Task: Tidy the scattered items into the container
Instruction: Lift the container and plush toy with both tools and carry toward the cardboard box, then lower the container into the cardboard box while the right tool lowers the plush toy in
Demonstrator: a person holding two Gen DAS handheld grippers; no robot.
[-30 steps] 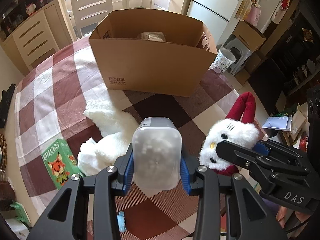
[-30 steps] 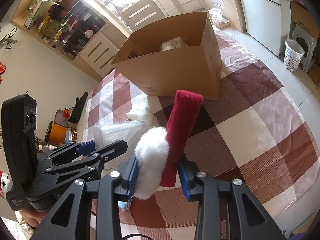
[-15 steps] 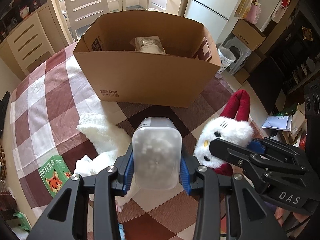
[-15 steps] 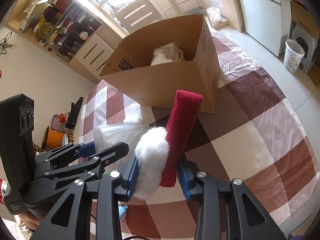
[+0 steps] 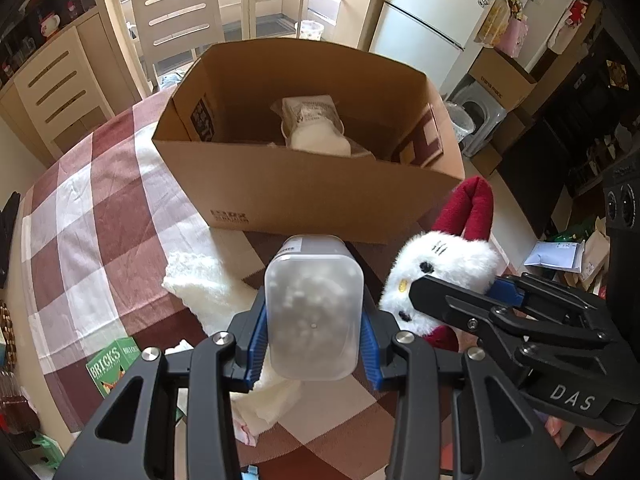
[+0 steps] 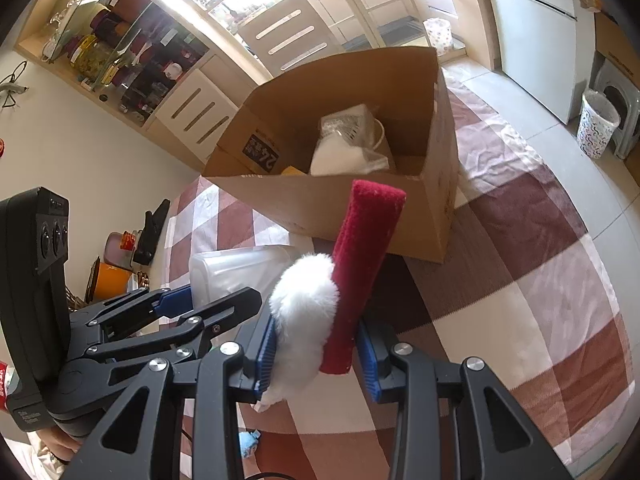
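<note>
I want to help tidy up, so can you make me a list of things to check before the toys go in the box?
1. Left hand-held gripper grips the frosted plastic container: ok, pads press both sides.
2. Right hand-held gripper grips the white and red plush toy: ok.
3. Cardboard box is open on top: ok.
4. Room left inside the box: ok, only a white bagged item and a little more shows.
5. Both items above the box opening: not ok, they are in front of its near wall.
6. Grip firm enough for the trip: cannot tell.
</note>
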